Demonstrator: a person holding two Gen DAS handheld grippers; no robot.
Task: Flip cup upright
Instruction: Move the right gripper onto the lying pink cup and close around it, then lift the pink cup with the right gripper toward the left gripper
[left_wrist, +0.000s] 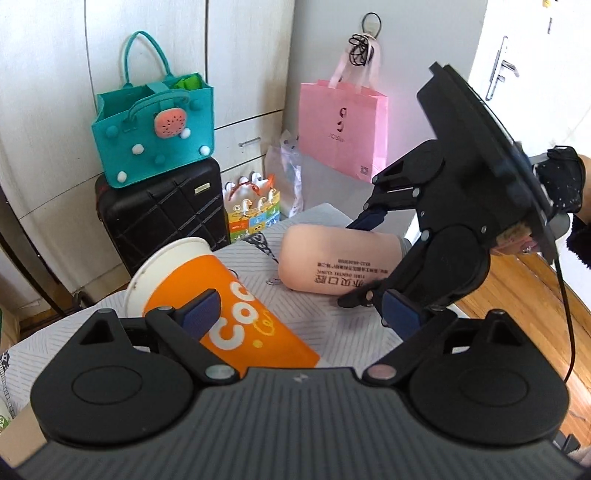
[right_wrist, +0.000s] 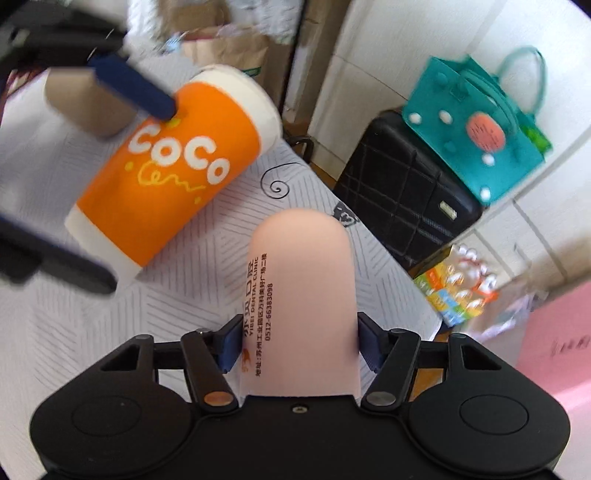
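Observation:
An orange and white paper cup marked COCO (left_wrist: 221, 310) lies tilted on its side on the striped grey cloth (left_wrist: 332, 325), its rim toward the far left. My left gripper (left_wrist: 299, 306) is wide open around it, one blue pad (left_wrist: 203, 310) resting against its side; the cup also shows in the right wrist view (right_wrist: 173, 173). A peach plastic cup with black print (left_wrist: 340, 258) lies on its side to the right. My right gripper (right_wrist: 299, 347) is shut on the peach cup (right_wrist: 306, 295), both pads pressing its sides near the rim end.
A black suitcase (left_wrist: 162, 218) with a teal felt bag (left_wrist: 151, 129) on top stands behind the table. A pink paper bag (left_wrist: 343, 129) hangs on the wall. A small colourful gift bag (left_wrist: 253, 210) sits on the floor. Wooden floor (left_wrist: 535, 295) lies to the right.

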